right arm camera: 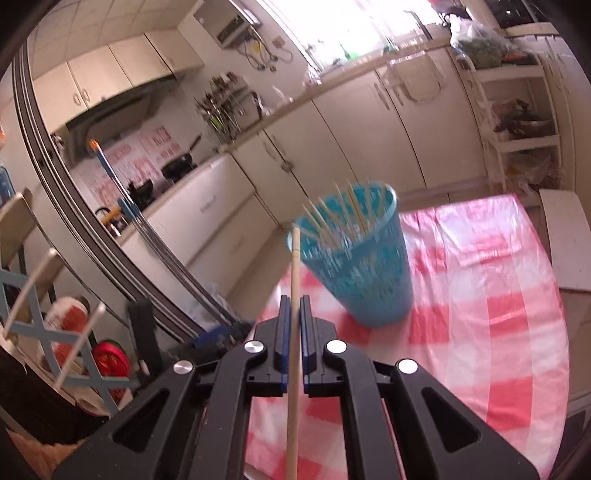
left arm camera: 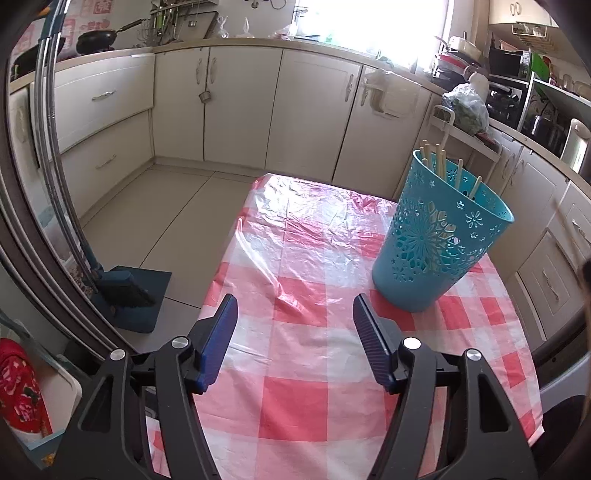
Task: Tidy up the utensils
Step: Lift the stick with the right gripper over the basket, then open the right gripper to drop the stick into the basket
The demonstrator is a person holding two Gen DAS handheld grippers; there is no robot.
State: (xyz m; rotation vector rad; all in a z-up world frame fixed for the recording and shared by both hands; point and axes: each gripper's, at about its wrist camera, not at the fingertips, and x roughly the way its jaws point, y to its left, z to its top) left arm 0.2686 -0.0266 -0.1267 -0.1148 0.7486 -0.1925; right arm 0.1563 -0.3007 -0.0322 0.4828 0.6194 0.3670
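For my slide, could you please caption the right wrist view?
Right gripper holds a chopstick near the blue basket.

A home kitchen. Cream cabinets (left arm camera: 240,103) run under a long counter (left arm camera: 258,42) at twelve o'clock, with a bright window (left arm camera: 369,22) above. A black frying pan (left arm camera: 96,38) sits at eleven o'clock, utensils hang on a wall rack (right arm camera: 221,107), and a range hood (right arm camera: 110,110) sits below upper cupboards. The table wears a red-checked plastic cloth (left arm camera: 314,295).
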